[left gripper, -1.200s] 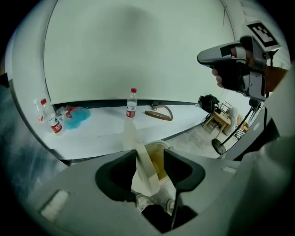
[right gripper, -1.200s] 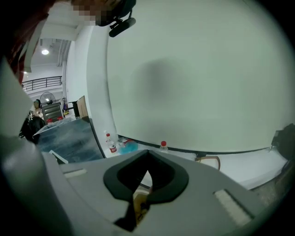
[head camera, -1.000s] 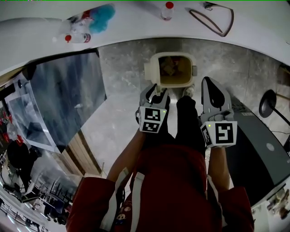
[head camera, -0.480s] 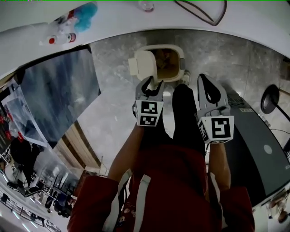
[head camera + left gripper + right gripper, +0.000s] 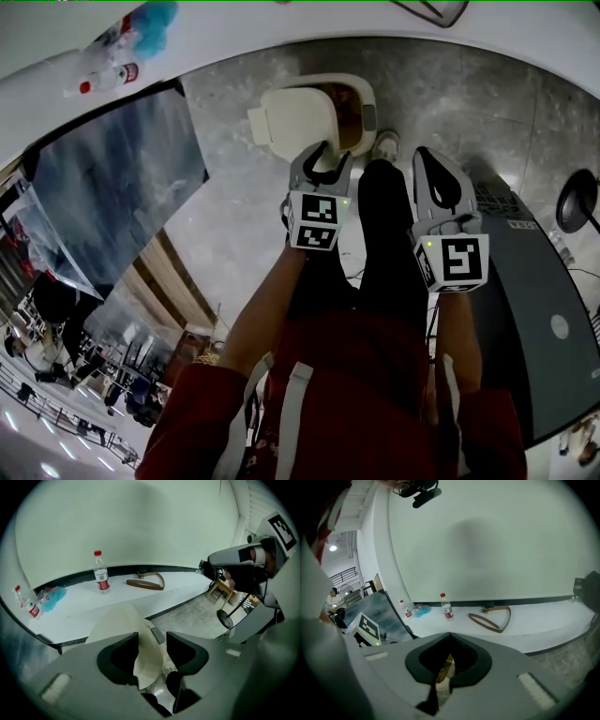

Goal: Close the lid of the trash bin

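Since a second ago the cream lid [image 5: 295, 122] has swung over from the left and now covers most of the trash bin's [image 5: 366, 94] mouth, leaving a brown strip open at its right. The bin stands on the grey floor [image 5: 234, 253], just under the near edge of the white table [image 5: 525, 47].

The left tongs [image 5: 335, 152] are spread, with the near edge of the lid standing between the jaws and lying against the left one. The right tongs [image 5: 429, 155] are pressed together and hold nothing, hanging to the right of the bin. The person's dark trouser leg [image 5: 380, 234] runs between the two, its shoe [image 5: 386, 145] just beside the bin.

On the table behind are a water bottle [image 5: 101, 578], a brown strap loop [image 5: 146, 582], a blue cloth [image 5: 54, 595] and two small bottles [image 5: 30, 606]. A dark glass panel [image 5: 112, 187] stands at the left and a grey case [image 5: 534, 309] at the right.
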Available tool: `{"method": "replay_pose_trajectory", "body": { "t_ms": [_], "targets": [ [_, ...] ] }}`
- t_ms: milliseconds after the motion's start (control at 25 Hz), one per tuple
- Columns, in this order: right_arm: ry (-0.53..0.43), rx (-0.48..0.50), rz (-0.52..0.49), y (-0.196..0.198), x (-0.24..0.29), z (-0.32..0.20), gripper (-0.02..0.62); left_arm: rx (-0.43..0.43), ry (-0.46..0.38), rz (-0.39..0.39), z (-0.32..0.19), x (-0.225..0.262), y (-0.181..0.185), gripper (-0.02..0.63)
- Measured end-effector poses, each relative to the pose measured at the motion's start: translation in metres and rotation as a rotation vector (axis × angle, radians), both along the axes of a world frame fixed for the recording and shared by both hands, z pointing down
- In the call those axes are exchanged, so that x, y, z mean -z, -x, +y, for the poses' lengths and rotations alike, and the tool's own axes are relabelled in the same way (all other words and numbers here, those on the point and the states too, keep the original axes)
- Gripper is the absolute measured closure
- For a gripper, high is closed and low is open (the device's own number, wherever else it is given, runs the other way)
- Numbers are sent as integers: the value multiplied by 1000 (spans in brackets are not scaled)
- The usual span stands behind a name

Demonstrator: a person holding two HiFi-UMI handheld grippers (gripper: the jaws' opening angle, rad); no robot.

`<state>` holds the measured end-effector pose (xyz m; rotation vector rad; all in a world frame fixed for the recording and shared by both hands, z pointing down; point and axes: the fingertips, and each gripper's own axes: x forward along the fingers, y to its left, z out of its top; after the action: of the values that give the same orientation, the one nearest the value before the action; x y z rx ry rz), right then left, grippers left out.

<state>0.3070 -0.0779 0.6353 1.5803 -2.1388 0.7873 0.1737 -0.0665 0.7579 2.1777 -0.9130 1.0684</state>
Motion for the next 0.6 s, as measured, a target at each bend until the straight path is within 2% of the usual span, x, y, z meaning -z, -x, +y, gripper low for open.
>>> {"method": "replay_pose_trajectory", "body": {
  "t_ms": [600],
  "targets": [
    [84, 13, -22, -25, -97, 26, 595, -33, 32, 2, 9, -88, -48, 411]
  ]
}}
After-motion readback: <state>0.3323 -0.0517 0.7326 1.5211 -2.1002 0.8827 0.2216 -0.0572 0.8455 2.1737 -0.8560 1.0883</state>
